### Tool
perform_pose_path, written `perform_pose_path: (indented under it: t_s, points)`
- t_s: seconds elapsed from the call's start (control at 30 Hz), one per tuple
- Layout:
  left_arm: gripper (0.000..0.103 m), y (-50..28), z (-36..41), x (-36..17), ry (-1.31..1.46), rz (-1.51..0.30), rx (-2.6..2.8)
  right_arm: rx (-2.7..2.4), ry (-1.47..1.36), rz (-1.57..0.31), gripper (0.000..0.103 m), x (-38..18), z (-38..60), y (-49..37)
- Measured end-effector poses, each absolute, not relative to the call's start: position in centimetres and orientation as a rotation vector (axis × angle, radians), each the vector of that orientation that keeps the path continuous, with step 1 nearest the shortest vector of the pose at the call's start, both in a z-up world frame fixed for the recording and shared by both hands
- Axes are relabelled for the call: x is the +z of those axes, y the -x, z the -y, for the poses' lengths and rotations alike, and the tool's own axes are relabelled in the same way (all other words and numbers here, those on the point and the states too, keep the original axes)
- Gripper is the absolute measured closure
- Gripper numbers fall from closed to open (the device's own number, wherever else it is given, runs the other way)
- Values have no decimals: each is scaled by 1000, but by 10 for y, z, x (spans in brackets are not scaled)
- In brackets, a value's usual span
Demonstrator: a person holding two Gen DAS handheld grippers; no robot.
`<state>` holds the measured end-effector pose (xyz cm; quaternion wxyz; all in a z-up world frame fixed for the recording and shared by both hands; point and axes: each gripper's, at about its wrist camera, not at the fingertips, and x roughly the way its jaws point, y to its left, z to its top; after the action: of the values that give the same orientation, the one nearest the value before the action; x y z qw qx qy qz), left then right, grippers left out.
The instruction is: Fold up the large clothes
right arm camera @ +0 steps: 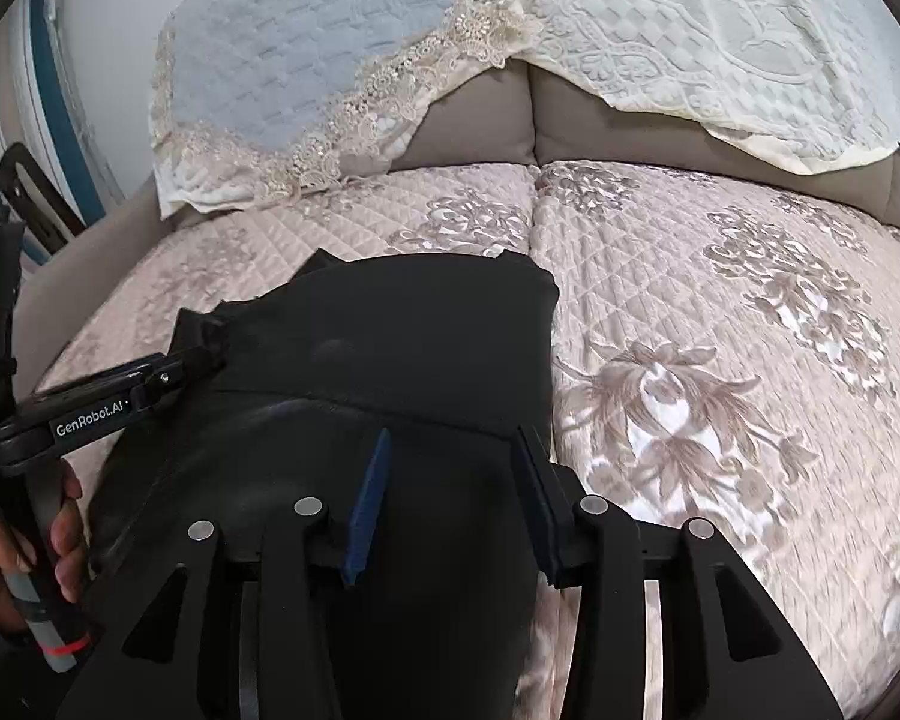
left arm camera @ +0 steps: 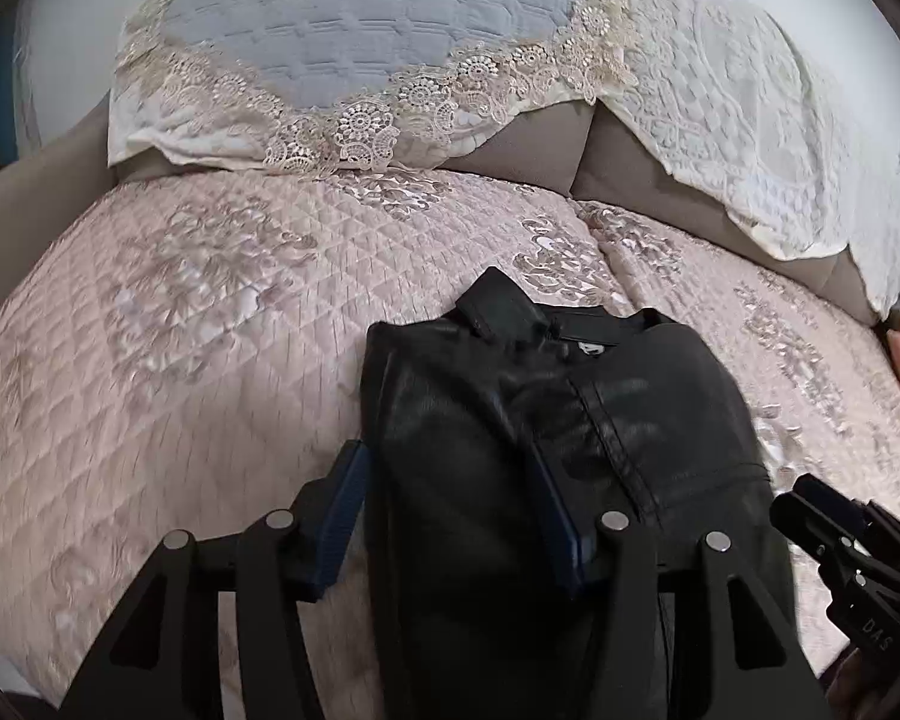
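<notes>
A black leather-like garment [left arm camera: 546,420] lies folded in a compact bundle on the pink quilted cover [left arm camera: 180,360]; it also shows in the right wrist view [right arm camera: 390,336]. My left gripper [left arm camera: 450,480] is open, its blue-padded fingers [left arm camera: 345,516] spread over the garment's left edge, holding nothing. My right gripper [right arm camera: 456,456] is open above the garment's right part, empty. In the right wrist view the left gripper [right arm camera: 198,354] reaches in from the left by the garment's corner. The right gripper [left arm camera: 810,498] shows at the lower right of the left wrist view.
A grey pillow with lace trim [left arm camera: 342,36] and a white embroidered pillow [left arm camera: 750,90] lean on the beige backrest [left arm camera: 540,138] behind the cover. A hand [right arm camera: 6,540] holds the left gripper's handle. A blue-and-white frame [right arm camera: 48,90] stands at far left.
</notes>
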<state>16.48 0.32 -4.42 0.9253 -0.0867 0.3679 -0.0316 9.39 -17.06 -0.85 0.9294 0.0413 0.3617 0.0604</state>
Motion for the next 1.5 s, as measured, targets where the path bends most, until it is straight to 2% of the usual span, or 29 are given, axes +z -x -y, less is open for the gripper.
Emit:
perform_pose_path:
  t_s: [0.57,0.7,0.9,1.17,1.5]
  points:
    - [46,-84,-6,-27,130,-706,-99,222,-69,-709,60,8,151,-38]
    - [44,-88,-5,-41,113,-733,-91,220,-62,-742,59,-2,148,-40]
    - [29,-92,-12,-62,156,-756,-79,197,-85,-786,48,-18,154,-44]
    - [31,-95,-26,-38,251,-754,-106,208,-114,-781,47,-5,164,-42]
    - [31,-114,0,-21,199,-730,-133,192,-137,-749,47,9,174,-51]
